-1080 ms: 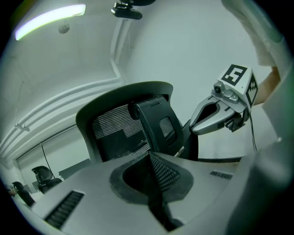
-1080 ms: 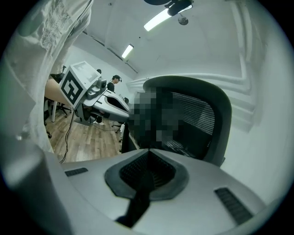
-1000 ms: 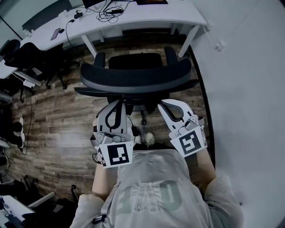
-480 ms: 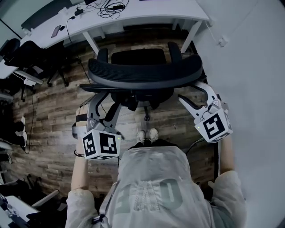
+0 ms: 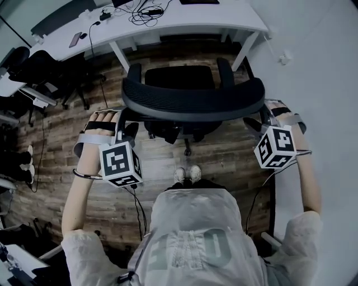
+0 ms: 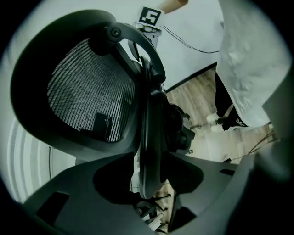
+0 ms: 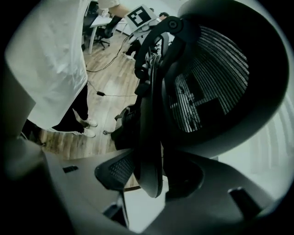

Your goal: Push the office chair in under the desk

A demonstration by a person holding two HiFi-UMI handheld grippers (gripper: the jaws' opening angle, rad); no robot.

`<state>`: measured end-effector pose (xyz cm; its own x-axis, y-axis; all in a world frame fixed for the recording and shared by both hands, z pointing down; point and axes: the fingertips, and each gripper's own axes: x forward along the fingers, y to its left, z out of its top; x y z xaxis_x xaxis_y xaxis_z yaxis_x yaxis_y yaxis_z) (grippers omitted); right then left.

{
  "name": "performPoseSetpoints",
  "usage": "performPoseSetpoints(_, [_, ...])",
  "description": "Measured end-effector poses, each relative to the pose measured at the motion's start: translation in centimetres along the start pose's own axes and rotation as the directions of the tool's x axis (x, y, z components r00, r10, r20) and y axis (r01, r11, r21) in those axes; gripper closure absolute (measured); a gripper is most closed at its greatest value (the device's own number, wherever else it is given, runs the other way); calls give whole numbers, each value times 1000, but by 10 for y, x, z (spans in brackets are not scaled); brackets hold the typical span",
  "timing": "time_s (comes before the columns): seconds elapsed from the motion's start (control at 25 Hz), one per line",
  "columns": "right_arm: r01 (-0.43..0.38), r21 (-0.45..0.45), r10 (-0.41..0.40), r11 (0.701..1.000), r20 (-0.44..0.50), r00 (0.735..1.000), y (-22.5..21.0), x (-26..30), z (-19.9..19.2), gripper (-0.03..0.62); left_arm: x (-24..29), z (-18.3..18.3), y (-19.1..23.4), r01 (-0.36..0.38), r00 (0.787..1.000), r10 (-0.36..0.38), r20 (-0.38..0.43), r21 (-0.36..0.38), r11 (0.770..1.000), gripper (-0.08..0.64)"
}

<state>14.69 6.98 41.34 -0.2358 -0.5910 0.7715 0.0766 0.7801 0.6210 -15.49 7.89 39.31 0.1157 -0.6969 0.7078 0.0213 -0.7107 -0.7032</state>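
Note:
The black mesh office chair stands in front of the white desk, its seat facing the desk and partly beneath its front edge. My left gripper is at the backrest's left end and my right gripper at its right end. In the left gripper view the backrest's side edge runs between the wide jaws of the left gripper, with gaps on both sides. In the right gripper view the backrest's edge likewise sits between the spread jaws of the right gripper.
Cables and a phone lie on the desk. Other dark chairs crowd the left. A white wall runs close along the right. The person's shoes stand just behind the chair on the wood floor.
Both grippers have swung outward from behind the middle of the backrest to its two side edges. The chair now sits a little closer to the desk.

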Motion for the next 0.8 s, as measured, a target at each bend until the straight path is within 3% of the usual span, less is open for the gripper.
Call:
performPoseSetpoints(0.16, [-57, -46, 56, 997, -26, 998, 0, 9, -4, 400, 16, 0, -2, 52, 999, -52, -6, 54, 997, 393])
performPoseSetpoints(0.28, [-54, -57, 54, 997, -14, 998, 0, 12, 0, 413, 22, -5, -4, 85, 996, -85, -2, 77, 993, 403])
performPoseSetpoints(0.32, [-52, -58, 52, 997, -6, 999, 0, 12, 2, 441, 22, -6, -6, 102, 995, -102, 1, 76, 992, 407])
performPoseSetpoints(0.56, [-80, -48, 80, 996, -19, 997, -7, 17, -6, 449, 29, -1, 0, 151, 989, -151, 0, 64, 987, 413])
performPoseSetpoints(0.8, [-79, -49, 76, 996, -43, 996, -25, 30, -17, 453, 39, 4, 12, 129, 991, -130, 19, 39, 991, 414])
